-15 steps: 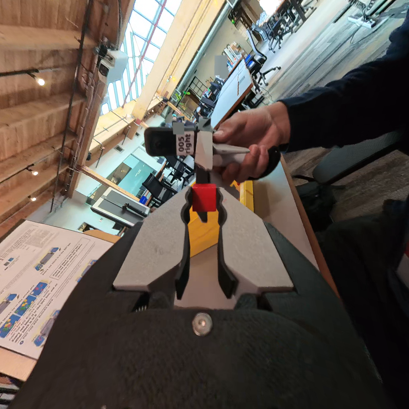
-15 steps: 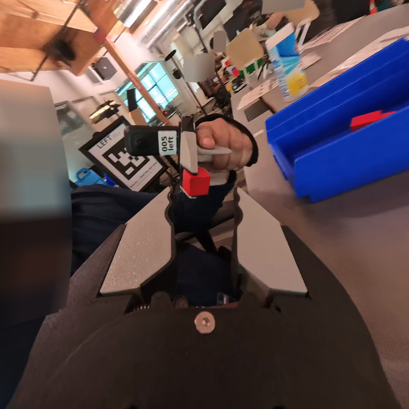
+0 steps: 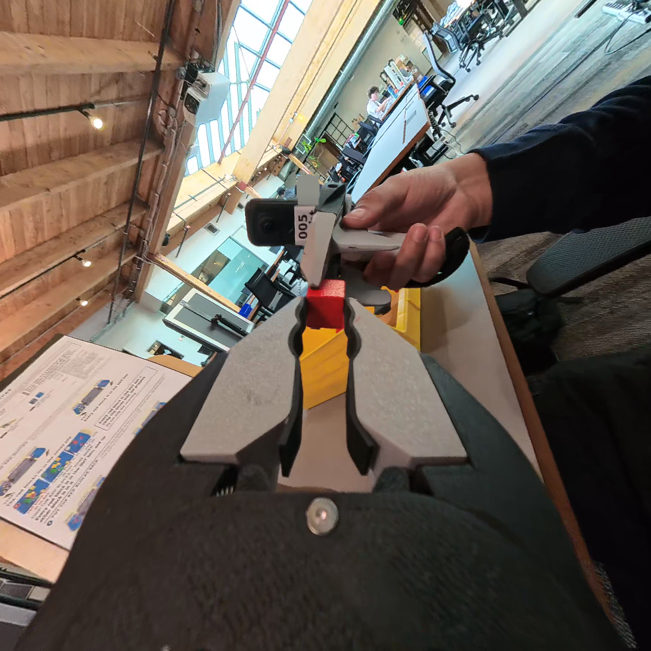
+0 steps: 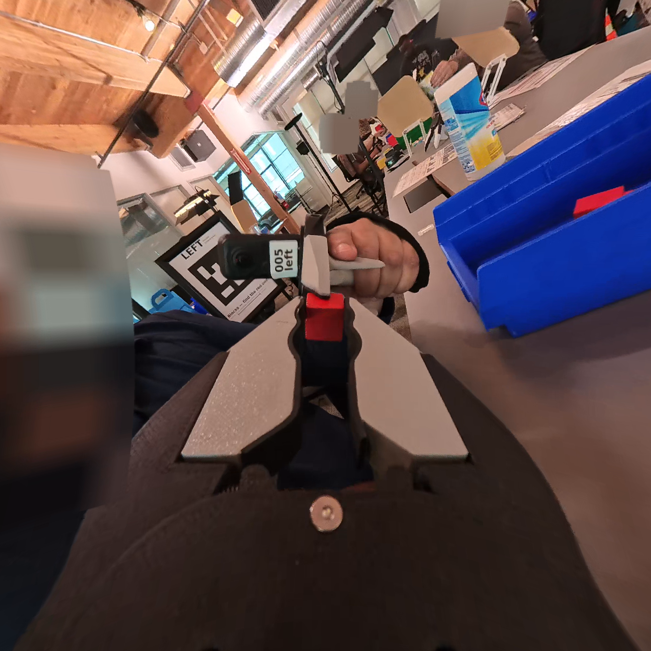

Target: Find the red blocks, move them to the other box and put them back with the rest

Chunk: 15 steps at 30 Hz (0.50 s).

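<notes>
Blue box (image 4: 549,225) holding red block (image 4: 599,204), yellow box (image 3: 327,363) contents hidden

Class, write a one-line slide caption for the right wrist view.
Both tongs grip one red block mid-handover beside the blue bin.

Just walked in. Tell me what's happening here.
A person is passing a red block from one handheld tool to the other, in mid-air beside the table. The left tool and the right tool both have their fingers against it, from crossing directions, so neither has let go yet. A blue box on the table already holds another red block, and a yellow box sits behind the handover.
</notes>
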Each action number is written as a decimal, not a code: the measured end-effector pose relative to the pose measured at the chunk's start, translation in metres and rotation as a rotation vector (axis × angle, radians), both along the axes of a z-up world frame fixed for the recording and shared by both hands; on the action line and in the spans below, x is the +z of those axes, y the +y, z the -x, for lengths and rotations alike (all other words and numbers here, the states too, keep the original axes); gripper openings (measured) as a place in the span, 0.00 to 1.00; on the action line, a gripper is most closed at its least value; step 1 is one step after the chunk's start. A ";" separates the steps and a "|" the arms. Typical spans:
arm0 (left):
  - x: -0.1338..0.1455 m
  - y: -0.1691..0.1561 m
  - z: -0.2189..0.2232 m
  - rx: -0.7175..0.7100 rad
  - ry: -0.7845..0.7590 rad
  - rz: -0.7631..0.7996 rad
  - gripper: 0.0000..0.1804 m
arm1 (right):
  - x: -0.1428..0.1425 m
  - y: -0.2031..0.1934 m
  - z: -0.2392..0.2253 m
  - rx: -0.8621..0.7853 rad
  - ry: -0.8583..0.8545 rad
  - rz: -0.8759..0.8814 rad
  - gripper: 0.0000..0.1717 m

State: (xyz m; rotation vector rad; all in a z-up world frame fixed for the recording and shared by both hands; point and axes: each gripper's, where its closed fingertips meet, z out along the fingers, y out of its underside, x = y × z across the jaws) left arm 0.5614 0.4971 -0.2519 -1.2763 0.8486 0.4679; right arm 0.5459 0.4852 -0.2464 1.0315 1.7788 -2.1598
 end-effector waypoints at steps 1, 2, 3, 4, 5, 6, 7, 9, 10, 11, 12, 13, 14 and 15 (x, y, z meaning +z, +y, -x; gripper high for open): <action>0.001 0.000 0.000 0.001 -0.001 -0.003 0.10 | 0.000 -0.001 -0.001 0.015 -0.008 0.012 0.11; 0.000 -0.001 0.000 0.001 -0.001 0.003 0.10 | -0.001 -0.002 -0.002 0.030 -0.018 0.020 0.11; 0.000 -0.001 0.001 0.005 0.001 0.003 0.10 | -0.001 -0.003 -0.001 0.035 -0.023 0.027 0.11; -0.001 -0.001 0.002 0.007 0.005 0.005 0.10 | -0.002 -0.003 -0.001 0.036 -0.024 0.031 0.11; -0.002 -0.001 0.002 0.009 0.007 0.011 0.10 | -0.003 -0.003 0.000 0.037 -0.025 0.027 0.11; -0.003 -0.001 0.003 0.014 0.006 0.017 0.10 | -0.004 -0.003 0.000 0.033 -0.023 0.016 0.11; -0.004 0.001 0.004 0.026 0.000 0.029 0.10 | -0.005 -0.003 0.001 0.021 -0.017 -0.003 0.11; -0.010 0.005 0.011 0.067 -0.025 0.082 0.07 | -0.008 0.003 0.006 -0.039 -0.005 -0.072 0.11; -0.010 0.005 0.018 0.097 -0.035 0.092 0.05 | -0.009 0.009 0.008 -0.087 0.009 -0.111 0.11; -0.008 0.004 0.025 0.129 -0.049 0.091 0.04 | -0.007 0.022 0.013 -0.163 0.028 -0.150 0.11; -0.005 0.002 0.035 0.163 -0.068 0.097 0.02 | -0.007 0.042 0.020 -0.278 0.046 -0.210 0.11; 0.002 -0.001 0.046 0.211 -0.098 0.088 0.00 | -0.008 0.070 0.027 -0.424 0.064 -0.300 0.11; 0.011 -0.004 0.062 0.277 -0.146 0.068 0.00 | -0.010 0.102 0.033 -0.582 0.080 -0.399 0.11; 0.019 -0.008 0.079 0.348 -0.205 0.068 0.00 | -0.011 0.136 0.034 -0.732 0.087 -0.492 0.11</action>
